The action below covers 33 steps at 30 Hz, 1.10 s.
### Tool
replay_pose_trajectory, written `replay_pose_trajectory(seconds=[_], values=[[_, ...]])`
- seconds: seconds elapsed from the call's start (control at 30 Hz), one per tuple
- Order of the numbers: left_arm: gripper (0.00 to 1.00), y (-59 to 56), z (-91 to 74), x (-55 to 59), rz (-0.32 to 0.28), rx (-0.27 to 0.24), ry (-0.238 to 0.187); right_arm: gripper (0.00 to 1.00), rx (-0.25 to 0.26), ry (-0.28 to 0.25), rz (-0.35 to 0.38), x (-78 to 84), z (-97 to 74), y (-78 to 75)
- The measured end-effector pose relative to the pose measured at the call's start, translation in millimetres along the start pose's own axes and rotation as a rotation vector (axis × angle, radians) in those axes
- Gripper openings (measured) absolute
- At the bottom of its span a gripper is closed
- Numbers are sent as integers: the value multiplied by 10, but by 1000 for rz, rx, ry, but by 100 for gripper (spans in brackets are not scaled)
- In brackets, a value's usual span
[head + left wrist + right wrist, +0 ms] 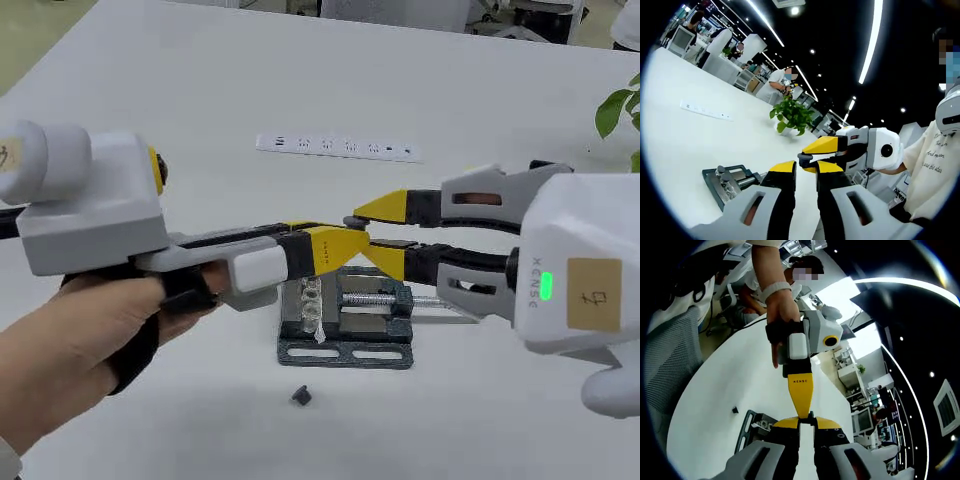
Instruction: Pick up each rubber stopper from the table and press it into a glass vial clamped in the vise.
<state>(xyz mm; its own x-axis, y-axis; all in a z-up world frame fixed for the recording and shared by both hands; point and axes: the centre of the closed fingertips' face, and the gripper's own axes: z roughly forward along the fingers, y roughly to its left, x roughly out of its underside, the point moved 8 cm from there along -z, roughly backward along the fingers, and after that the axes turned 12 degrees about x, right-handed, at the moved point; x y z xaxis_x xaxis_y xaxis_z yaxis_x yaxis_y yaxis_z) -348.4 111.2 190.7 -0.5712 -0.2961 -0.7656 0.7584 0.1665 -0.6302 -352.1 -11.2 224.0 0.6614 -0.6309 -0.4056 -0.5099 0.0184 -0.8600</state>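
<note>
My two grippers meet in mid-air above the vise [375, 322], and that is where the trouble lies. My right gripper [358, 232] pinches a small dark stopper [352, 221] at the very tips of its jaws. My left gripper [343, 250] has its jaws a narrow gap apart, with the tips right at that stopper. I judge that a nudge from the left tips could knock it out of so shallow a pinch. It would then fall onto the white table [200, 100] or among the vials [312, 300]. Pressed down crooked, it could also tip or crack a glass vial.

Counting: one table, two grippers, one power strip [335, 146] and one vise. Clamped in the vise is a short row of clear vials, too crowded for me to number. There are two stoppers: the one I hold and a loose stopper [302, 396] on the table just in front of the vise.
</note>
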Motion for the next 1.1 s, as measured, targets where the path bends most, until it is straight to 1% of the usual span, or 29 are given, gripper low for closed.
replay_pose_trajectory(seconds=[0.1,0.37,0.6,0.7,0.8,0.97,1.0,1.03,1.07,1.1], values=[[8,-17,2,-6,1,6,-3,5,1,-2,-4,-12,0,-8],[5,-20,-19,-8,-12,10,-18,5,2,-9,-4,-32,-11,-20],[4,-18,-30,6,-11,9,-16,5,-2,-11,-2,-41,-16,-8],[4,-10,-37,20,-27,10,-17,5,-7,-11,5,-44,-18,6],[4,-4,-43,38,-28,9,-18,5,-13,-10,10,-45,-17,17],[3,13,-50,73,-29,7,-20,6,-31,-3,42,-26,-16,33],[3,20,-57,82,-24,1,-17,6,-33,5,60,-15,-19,33],[3,27,-66,85,-21,-7,-17,7,-32,0,65,-12,-22,24],[3,33,-78,92,-11,-10,-12,9,-42,5,102,1,-24,27],[3,37,-88,99,-7,-18,-9,11,-46,6,114,11,-26,20]])
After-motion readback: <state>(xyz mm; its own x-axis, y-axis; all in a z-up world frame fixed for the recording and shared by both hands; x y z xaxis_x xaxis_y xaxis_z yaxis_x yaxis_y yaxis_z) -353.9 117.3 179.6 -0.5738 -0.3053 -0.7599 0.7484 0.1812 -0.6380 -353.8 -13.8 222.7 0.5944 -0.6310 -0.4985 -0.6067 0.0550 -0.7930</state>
